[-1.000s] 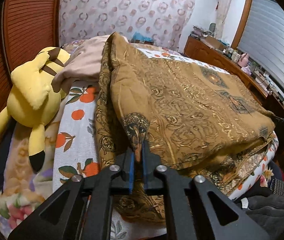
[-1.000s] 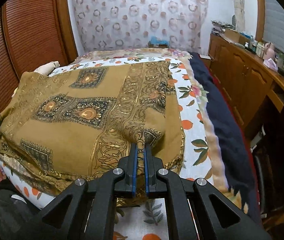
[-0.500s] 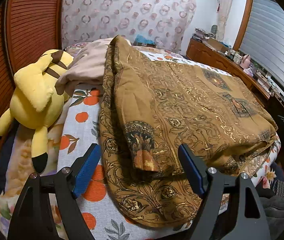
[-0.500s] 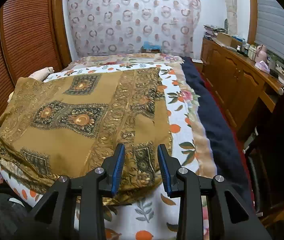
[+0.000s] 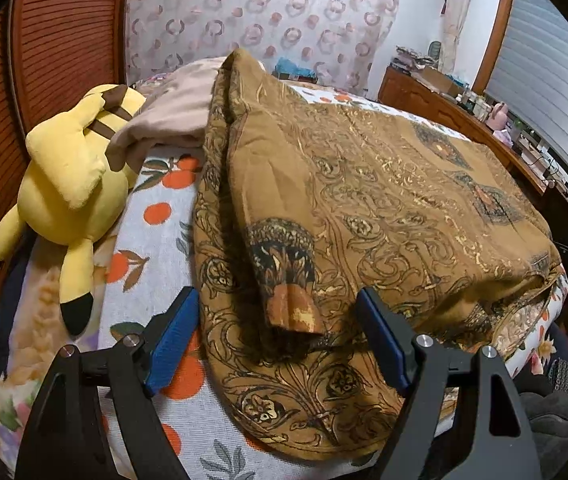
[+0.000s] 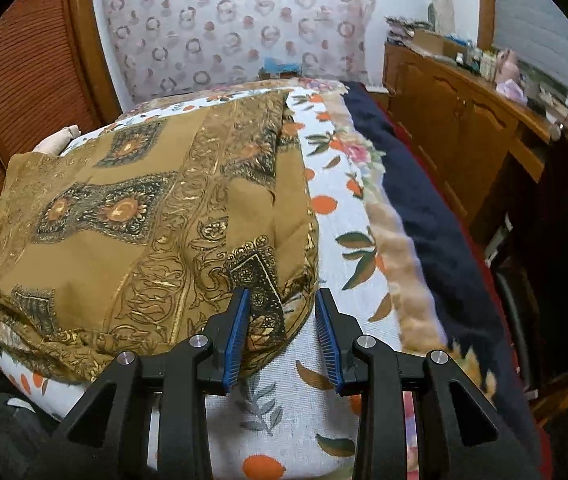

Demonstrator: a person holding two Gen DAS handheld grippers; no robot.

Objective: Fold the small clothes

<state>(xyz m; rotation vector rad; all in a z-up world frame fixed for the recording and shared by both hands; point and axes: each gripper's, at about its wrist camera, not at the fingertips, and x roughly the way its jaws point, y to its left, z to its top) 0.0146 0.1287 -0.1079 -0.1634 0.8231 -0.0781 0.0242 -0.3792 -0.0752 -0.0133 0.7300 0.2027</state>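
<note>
**Brown patterned cloth, folded over on the bed, both tools let go**

The brown patterned cloth (image 5: 364, 200) lies doubled on the bed (image 6: 324, 400), its near corners just ahead of each tool. It looks thin, light and limp: it drapes over whatever lies under it, wrinkles easily and would likely slide on itself, so I judge a pinch through both layers at a corner or hem to be the safest hold.

In the left wrist view, the left tool (image 5: 279, 344) stands wide, pads apart from the fabric, with the turned-over corner flap (image 5: 288, 304) at 12 o'clock between them. In the right wrist view, the right tool (image 6: 281, 332) stands narrower but free, its left pad just beside the dark-bordered corner (image 6: 259, 280).

The cloth's near edge hangs close to the bed's front edge, at 6 o'clock. Bare floral sheet (image 6: 348, 200) runs along at 2 o'clock in the right view, giving room. In the left view a yellow plush toy (image 5: 71, 184) at 10 o'clock and a beige garment (image 5: 171, 116) at 11 o'clock crowd that side. Further off, the wooden cabinet (image 6: 464, 120) flanks the bed at 1 o'clock.
</note>
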